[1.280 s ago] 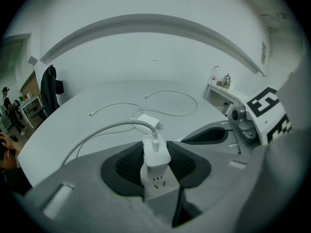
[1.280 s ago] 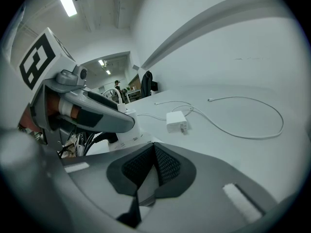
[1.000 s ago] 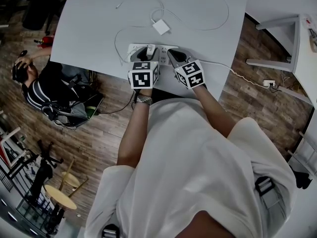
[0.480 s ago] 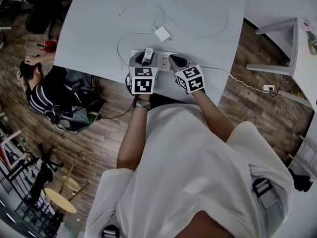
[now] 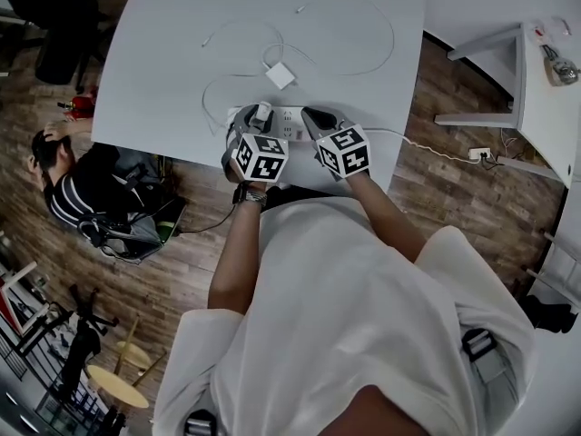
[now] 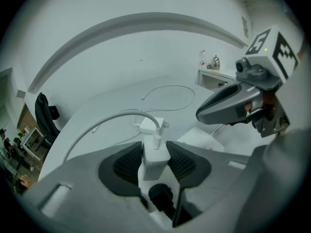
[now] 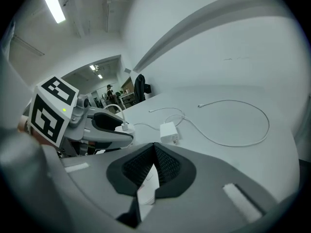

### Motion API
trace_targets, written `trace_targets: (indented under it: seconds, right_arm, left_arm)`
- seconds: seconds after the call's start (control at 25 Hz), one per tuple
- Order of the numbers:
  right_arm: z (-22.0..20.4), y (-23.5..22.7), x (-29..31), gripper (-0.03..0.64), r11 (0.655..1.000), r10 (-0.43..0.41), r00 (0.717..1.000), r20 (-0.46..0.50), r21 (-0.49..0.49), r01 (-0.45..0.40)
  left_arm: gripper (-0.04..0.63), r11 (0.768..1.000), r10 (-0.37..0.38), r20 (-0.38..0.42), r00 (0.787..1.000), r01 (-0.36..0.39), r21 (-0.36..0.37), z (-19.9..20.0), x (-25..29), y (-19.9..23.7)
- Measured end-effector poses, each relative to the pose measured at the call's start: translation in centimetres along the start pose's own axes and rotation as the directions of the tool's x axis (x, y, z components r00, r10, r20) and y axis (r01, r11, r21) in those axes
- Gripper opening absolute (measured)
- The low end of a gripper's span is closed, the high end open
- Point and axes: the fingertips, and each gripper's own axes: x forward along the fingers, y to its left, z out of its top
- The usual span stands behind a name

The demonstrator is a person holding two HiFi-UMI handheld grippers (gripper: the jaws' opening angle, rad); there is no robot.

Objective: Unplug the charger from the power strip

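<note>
- Head view: the camera sits on the person's head and aims steeply down from far off. The torso (image 5: pixel 363 316) fills the lower frame, the counter (image 5: pixel 154 53) runs across the top, and the floor (image 5: pixel 472 189) shows at both sides. The left claw (image 5: pixel 259 116) and right claw (image 5: pixel 313 116) are small at upper centre.
- Left claw view: the camera rides on that claw and looks along its jaws over the counter, very near. The charger (image 6: pixel 155 159) sits at lower centre, and the right claw is at upper right.
- Right claw view: same kind of mount, low over the counter, facing the far wall. The left claw is at mid left.
- Shared: all three views show the loose adapter (image 5: pixel 280 75) and the cable loop (image 5: pixel 390 34). Each claw view catches the other claw.
</note>
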Motion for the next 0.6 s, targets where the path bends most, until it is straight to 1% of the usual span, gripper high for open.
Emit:
trace_targets:
  seconds: [0.12,0.24,0.44,0.6]
  right_arm:
    - [0.3,-0.3,-0.7,0.002,1.0,-0.018,1.0,0.004,0.011,0.017]
    - [0.9,-0.6,-1.4,0.002,0.999,-0.039,0.999,0.014,0.022,0.039]
    - [1.3,-0.7,-2.6,0.002,0.997,-0.071,0.997,0.03,0.041,0.069]
    - [1.5,-0.2,-3.1,0.002,0.996,-0.082,0.996,0.043,0.047,0.08]
  left_arm:
    - [0.184,0.998,-0.049,-0.004,0.999,0.049,0.026,0.0,0.2,-1.1]
    - [0.203,0.996,-0.081,-0.001,0.997,0.081,0.023,0.0,0.0,-1.8]
    - [0.213,0.989,-0.147,-0.001,0.989,0.147,0.019,-0.5,-0.4,-3.2]
    - [0.213,0.986,-0.168,-0.011,0.986,0.168,0.015,-1.5,-0.9,-3.7]
